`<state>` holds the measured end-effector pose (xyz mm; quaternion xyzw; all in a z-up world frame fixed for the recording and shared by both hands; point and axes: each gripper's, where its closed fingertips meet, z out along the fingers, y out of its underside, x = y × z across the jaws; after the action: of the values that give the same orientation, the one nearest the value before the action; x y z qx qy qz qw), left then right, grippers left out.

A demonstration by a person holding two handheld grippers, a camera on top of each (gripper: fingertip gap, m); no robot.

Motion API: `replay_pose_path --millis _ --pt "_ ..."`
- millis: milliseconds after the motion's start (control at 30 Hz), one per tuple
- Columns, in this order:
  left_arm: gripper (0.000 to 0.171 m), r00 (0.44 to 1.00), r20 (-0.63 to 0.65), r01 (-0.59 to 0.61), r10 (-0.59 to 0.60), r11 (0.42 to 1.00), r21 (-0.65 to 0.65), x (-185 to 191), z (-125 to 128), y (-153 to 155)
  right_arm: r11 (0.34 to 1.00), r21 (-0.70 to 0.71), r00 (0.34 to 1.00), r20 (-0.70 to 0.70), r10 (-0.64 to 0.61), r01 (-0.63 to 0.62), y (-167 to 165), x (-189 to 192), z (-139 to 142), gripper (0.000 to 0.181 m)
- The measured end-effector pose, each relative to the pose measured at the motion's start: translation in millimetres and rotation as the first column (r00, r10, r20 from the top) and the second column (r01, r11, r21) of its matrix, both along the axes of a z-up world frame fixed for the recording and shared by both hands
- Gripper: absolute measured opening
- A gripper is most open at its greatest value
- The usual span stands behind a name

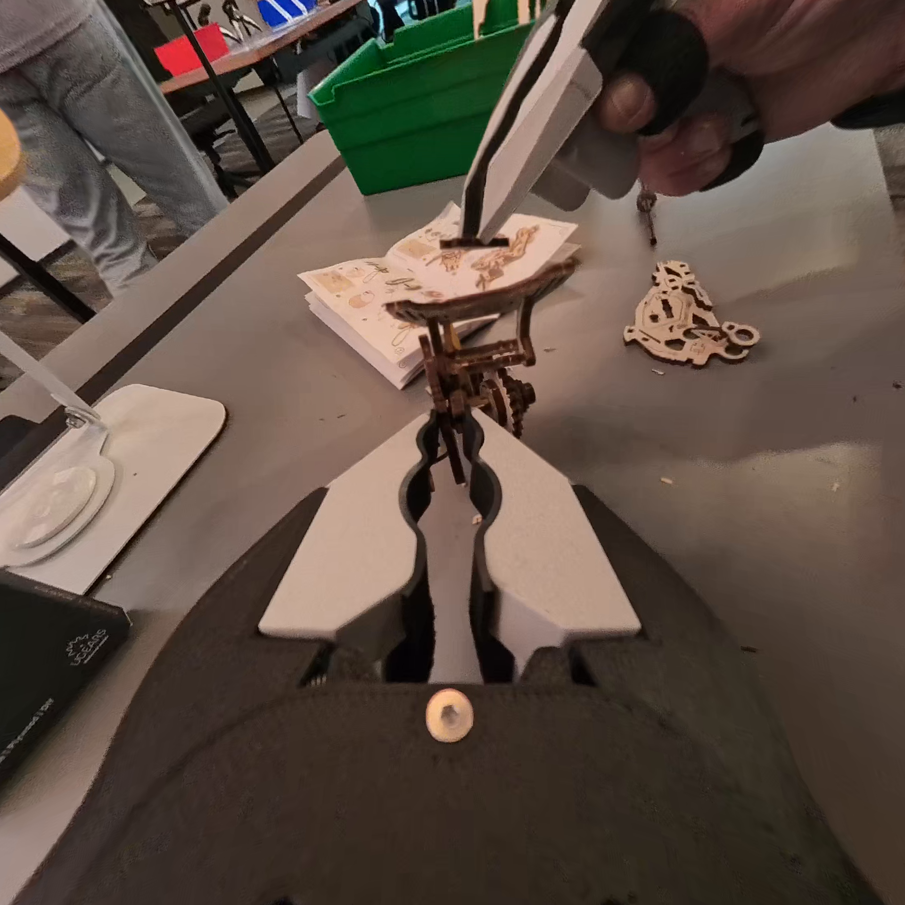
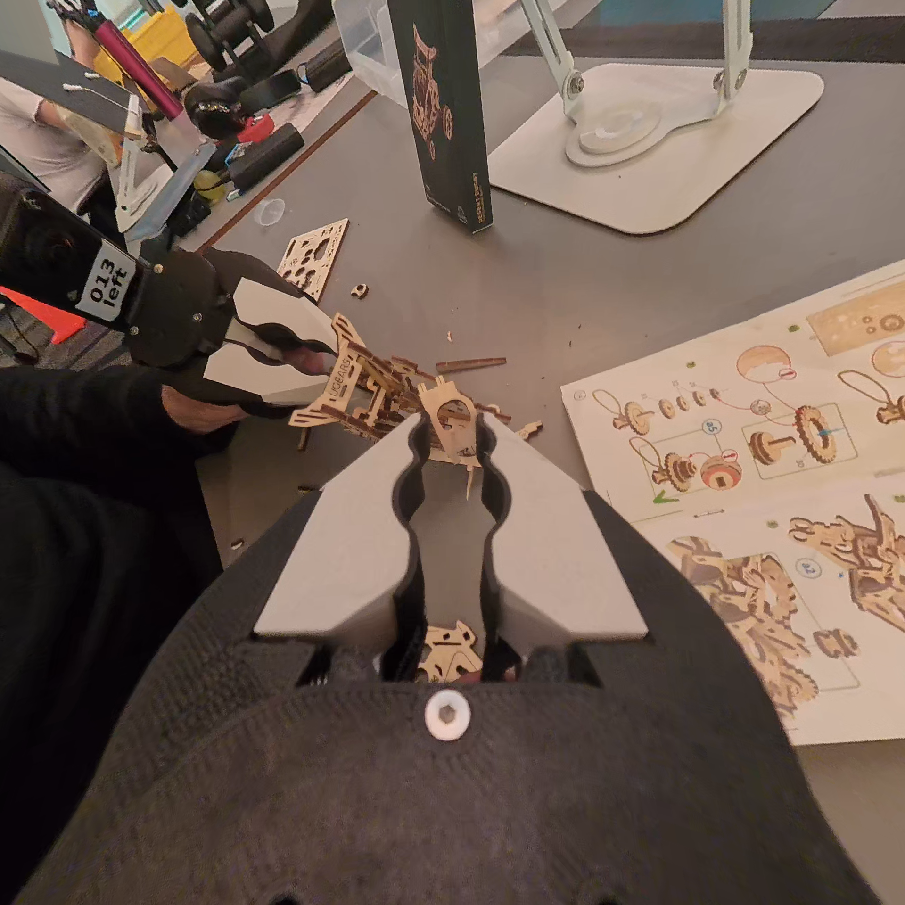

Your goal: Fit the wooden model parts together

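Bracing the model [image 1: 470, 362] in the left gripper [image 1: 453, 431], clamped narrow on a thin lower strut, with gears and curved top plate standing clear beyond the tips. Pinched a small flat part [image 2: 453, 416] in the right gripper [image 2: 450, 433], drawn in close on its two sides, round hole facing the camera.

Judged as the mating step, not yet seated. Best done slowly:
- needed to hold the model dead steady on the left, without squeezing harder on so thin a strut;
- needed to square the part to its slot before any push, since a tilted tab would likely jam or snap;
- ought to have pressed straight along the slot, in short nudges, easing off at any bind;
- could not tell from either view which slot was meant, so worth checking against the booklet [image 2: 734, 440] lying open alongside.

Seen from the left wrist: hung the part above and beyond the top plate, with a strip of booklet page showing between, so apparently apart. Seen from the right wrist: sat the part just beside the model's near end, overlapping it in the picture; could not tell whether touching. Lay a loose cut-out [image 1: 685, 318] on the table [image 1: 734, 538], well apart from both grippers.
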<state>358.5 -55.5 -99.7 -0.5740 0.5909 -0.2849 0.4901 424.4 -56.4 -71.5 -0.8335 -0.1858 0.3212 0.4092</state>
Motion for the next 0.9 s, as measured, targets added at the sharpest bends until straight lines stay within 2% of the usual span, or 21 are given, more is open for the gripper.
replay_pose_path --millis 367,600,700,900 --pt "0.007 0.980 -0.197 0.034 -0.033 0.999 0.000 -10.8 -30.9 -11.9 0.999 -0.033 0.988 0.147 0.040 -0.035 -10.7 -4.5 -36.8 0.015" --pt "0.009 0.956 -0.290 0.040 -0.050 0.998 -0.039 -21.9 -46.6 -17.6 0.998 -0.053 0.985 0.166 0.043 -0.034 -13.8 2.1 -45.8 0.015" --pt "0.010 0.948 -0.314 0.035 -0.047 0.998 -0.044 -26.8 -49.3 -17.9 0.996 -0.075 0.972 0.230 0.055 -0.039 -16.6 6.9 -55.8 0.015" --pt "0.023 0.927 -0.370 0.029 -0.060 0.996 -0.090 -46.3 -55.8 -21.2 0.992 -0.110 0.930 0.356 0.097 -0.061 -23.6 9.5 -74.6 0.015"
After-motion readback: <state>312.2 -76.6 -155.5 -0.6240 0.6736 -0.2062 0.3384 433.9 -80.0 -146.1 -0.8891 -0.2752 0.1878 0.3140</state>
